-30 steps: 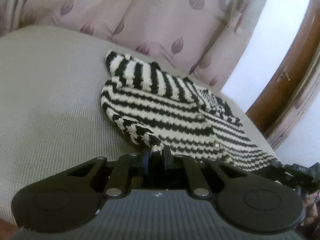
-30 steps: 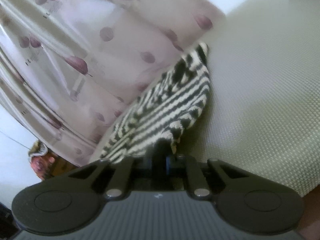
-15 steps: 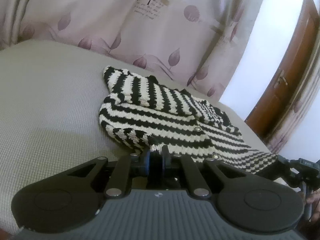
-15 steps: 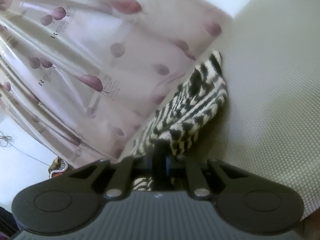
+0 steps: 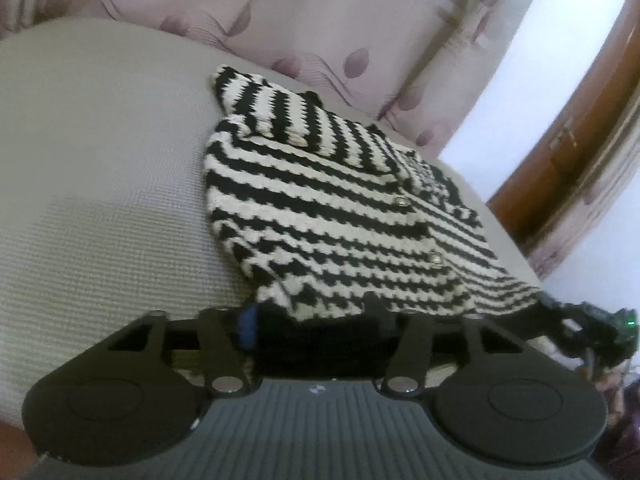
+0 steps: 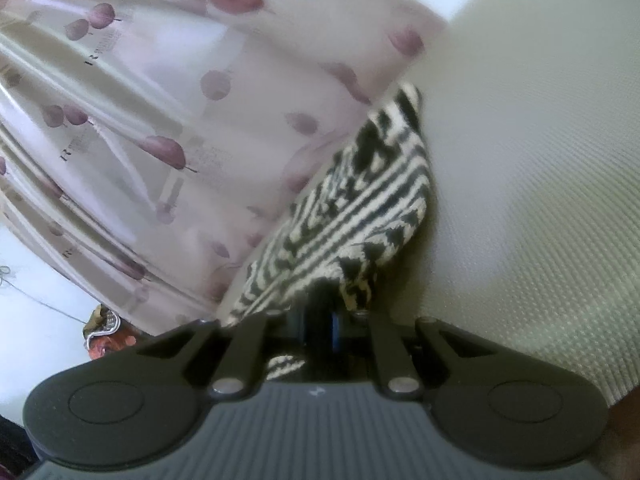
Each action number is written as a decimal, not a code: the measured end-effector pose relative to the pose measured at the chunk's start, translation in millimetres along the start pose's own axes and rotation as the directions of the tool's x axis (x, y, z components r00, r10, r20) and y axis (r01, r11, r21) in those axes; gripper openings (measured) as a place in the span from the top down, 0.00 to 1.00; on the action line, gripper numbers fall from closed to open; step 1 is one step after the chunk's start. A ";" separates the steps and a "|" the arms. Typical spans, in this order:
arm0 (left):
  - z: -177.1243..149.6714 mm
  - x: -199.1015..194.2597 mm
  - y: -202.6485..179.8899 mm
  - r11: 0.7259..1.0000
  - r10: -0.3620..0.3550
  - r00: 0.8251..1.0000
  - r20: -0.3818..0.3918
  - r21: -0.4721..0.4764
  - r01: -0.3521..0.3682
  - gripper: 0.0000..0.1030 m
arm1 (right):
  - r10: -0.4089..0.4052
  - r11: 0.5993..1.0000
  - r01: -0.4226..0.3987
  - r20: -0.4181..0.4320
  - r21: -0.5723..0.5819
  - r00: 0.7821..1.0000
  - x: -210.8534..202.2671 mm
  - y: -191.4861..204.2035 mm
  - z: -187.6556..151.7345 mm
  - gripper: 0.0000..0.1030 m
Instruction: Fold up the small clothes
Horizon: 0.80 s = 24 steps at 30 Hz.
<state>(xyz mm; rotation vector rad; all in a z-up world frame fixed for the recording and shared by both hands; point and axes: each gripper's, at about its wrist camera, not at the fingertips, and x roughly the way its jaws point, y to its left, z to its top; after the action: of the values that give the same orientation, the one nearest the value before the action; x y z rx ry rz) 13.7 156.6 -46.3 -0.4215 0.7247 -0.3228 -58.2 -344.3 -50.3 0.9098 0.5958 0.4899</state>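
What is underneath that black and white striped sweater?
The striped sweater lies on a grey textured surface, which shows all around it. Whatever sits directly beneath the knit is covered. A patterned curtain hangs behind.

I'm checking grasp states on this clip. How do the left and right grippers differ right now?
The left gripper has its jaws spread wide, with the striped sweater hem lying loose between them; the right gripper is pinched shut on a bunched corner of the sweater. The left one faces flat-lying knit; the right one's fabric is gathered and peaked. Both sit at the sweater's near edge above the grey mat.
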 end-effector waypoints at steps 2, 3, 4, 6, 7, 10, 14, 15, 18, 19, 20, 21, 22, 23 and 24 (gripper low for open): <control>0.9 2.1 -4.7 1.000 0.002 1.000 -0.010 0.018 -0.001 0.41 | -0.003 1.000 0.004 -0.011 0.016 1.000 1.4 -3.6 -0.9 0.86; 1.1 3.1 -6.8 0.999 0.011 1.000 -0.012 0.038 -0.010 0.45 | -0.004 1.000 0.004 -0.014 0.023 1.000 2.0 -5.5 -1.5 0.86; 0.9 3.7 -8.3 0.999 0.024 1.000 -0.010 0.050 -0.023 0.48 | -0.011 1.000 0.012 -0.014 0.027 1.000 2.7 -7.1 -1.9 0.86; -0.1 5.3 -9.4 0.996 0.058 0.998 -0.003 0.073 -0.058 0.76 | -0.038 0.999 0.039 -0.033 0.028 0.999 6.7 -10.4 -3.2 0.86; -0.8 6.1 -8.3 0.994 0.071 0.997 0.002 0.079 -0.071 0.83 | -0.051 0.998 0.052 -0.043 0.028 0.998 8.9 -12.0 -4.4 0.86; -2.6 4.8 -1.1 0.997 0.053 0.998 0.028 0.055 -0.055 0.90 | -0.077 0.997 0.078 -0.060 0.012 0.995 13.3 -13.6 -9.5 0.87; 0.4 -2.7 0.6 1.000 0.004 0.994 0.106 -0.007 -0.003 0.91 | -0.035 0.999 0.035 -0.048 0.000 0.998 8.7 -7.7 -7.5 0.89; 3.5 -5.6 -0.5 1.000 -0.015 0.991 0.133 -0.014 0.017 0.91 | -0.028 1.000 0.028 -0.042 -0.006 0.999 7.0 -4.8 -5.5 0.89; 12.0 -10.9 -7.9 0.999 -0.048 0.981 0.189 0.006 0.048 0.91 | 0.024 1.000 -0.024 -0.018 0.010 1.000 3.6 2.5 4.2 0.89; 14.1 -12.7 -10.4 0.999 -0.055 0.977 0.206 0.012 0.053 0.91 | 0.036 0.999 -0.036 -0.012 0.013 0.999 4.4 5.2 8.9 0.89; 16.2 -14.2 -12.5 0.998 -0.059 0.973 0.223 0.015 0.058 0.91 | 0.046 0.999 -0.046 -0.008 0.011 0.999 4.9 8.3 12.6 0.89; 18.4 -15.4 -14.5 0.998 -0.065 0.968 0.242 0.013 0.064 0.91 | 0.053 0.999 -0.053 -0.004 0.002 0.999 5.6 11.9 16.3 0.89; 20.3 -16.0 -16.6 0.998 -0.068 0.964 0.256 0.009 0.068 0.91 | 0.057 0.998 -0.057 -0.003 -0.006 0.998 6.9 15.0 19.9 0.89; 22.6 -16.7 -17.9 0.998 -0.068 0.960 0.271 0.005 0.069 0.92 | 0.065 0.998 -0.065 -0.003 -0.010 0.998 8.5 17.4 23.2 0.88; 25.5 -17.0 -19.0 0.998 -0.066 0.956 0.285 0.000 0.068 0.92 | 0.073 0.997 -0.073 -0.001 -0.010 0.997 9.7 19.1 26.1 0.89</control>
<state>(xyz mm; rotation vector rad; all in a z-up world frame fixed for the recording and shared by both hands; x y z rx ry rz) 16.8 153.9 -10.5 -0.4914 0.4303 -0.3142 -36.5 -343.3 -24.5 0.9243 0.5616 0.5578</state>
